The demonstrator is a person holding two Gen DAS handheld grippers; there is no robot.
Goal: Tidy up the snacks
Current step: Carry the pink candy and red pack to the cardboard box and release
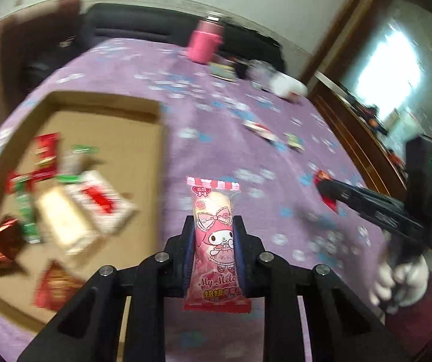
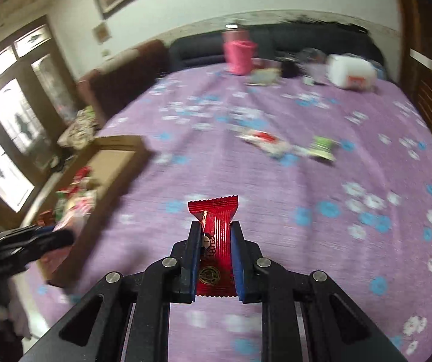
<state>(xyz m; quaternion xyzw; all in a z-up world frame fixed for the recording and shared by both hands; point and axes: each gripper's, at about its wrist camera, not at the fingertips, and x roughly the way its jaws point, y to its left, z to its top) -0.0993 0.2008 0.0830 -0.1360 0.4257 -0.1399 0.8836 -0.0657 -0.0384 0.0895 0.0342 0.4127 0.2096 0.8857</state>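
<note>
Two tools [image 1: 213,226] [image 2: 216,232] grip snacks beside box rim [image 1: 161,126].

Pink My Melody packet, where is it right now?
The pink My Melody packet is clamped upright in the left gripper, above the purple cloth, just right of the cardboard box.

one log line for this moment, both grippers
left gripper: shut on pink snack pack | right gripper: shut on red snack packet | cardboard box: holds snacks | tablecloth: loose snacks remain
</note>
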